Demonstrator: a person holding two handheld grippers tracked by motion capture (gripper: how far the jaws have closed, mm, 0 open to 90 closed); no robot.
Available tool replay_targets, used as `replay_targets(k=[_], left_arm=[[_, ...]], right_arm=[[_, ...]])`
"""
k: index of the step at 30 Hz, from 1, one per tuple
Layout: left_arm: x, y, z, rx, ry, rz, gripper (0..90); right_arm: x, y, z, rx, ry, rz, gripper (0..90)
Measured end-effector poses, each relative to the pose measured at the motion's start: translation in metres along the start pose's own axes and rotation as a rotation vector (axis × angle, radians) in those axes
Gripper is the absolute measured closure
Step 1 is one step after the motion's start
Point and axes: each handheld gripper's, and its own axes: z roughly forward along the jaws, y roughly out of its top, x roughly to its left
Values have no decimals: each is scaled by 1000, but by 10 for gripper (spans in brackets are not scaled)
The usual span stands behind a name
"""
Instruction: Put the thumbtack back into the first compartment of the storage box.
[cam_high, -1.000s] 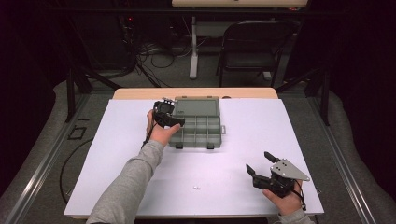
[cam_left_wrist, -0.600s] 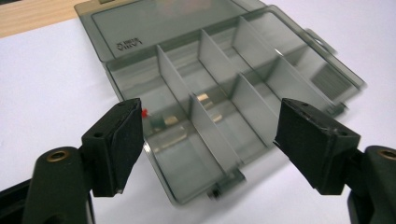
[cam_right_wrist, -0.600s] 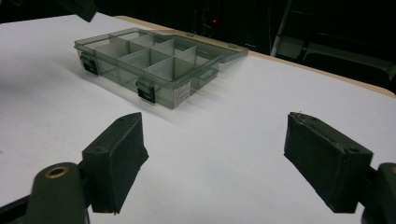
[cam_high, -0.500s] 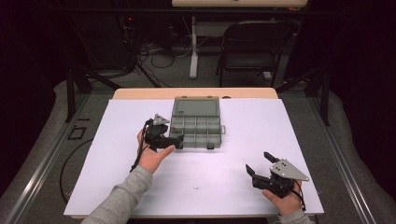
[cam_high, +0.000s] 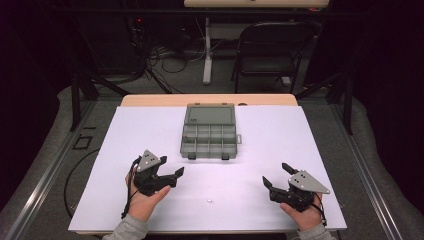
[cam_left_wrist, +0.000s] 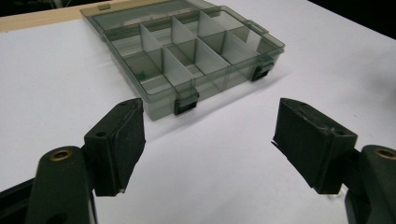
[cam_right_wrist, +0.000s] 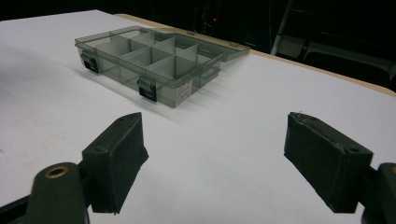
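A smoky-grey compartment box (cam_high: 209, 137) lies in the middle of the white-covered table (cam_high: 300, 130), its lid folded flat behind it. A tiny item sits in one left compartment (cam_left_wrist: 139, 72). My left gripper (cam_high: 171, 166) hovers near the front left, short of the box (cam_left_wrist: 187, 51). It is open and its jaws have just been closing a little with nothing between them (cam_left_wrist: 208, 123). Near the front right, my right gripper (cam_high: 275, 173) is open and empty (cam_right_wrist: 215, 135), and it faces the box (cam_right_wrist: 149, 58) from a distance.
A small white speck (cam_high: 210, 201) lies on the table between the two hands. Behind the table stand a dark chair (cam_high: 272, 50) and cables on the floor. Bare white surface surrounds the box on all sides.
The left hand has pulled back from the box's left side toward the near edge of the table. The right hand and the box have stayed put.
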Motion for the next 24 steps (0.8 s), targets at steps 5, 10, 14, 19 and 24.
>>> replay_targets(k=[5, 10, 14, 19, 24], left_arm=[[-7, -4, 2, 5, -11, 1, 267], [-21, -10, 6, 22, -49, 47, 344], [-29, -19, 14, 57, -106, 50, 420], [-43, -25, 26, 110, -178, 101, 503], [-53, -29, 37, 165, -237, 123, 614]], right_arm=[[0, 0, 0, -4, 2, -5, 196], [-2, -1, 0, -4, 2, 5, 196], [-1, 0, 0, -1, 6, 0, 196], [0, 0, 0, 3, 6, -1, 196], [-1, -1, 1, 3, 10, 0, 196]])
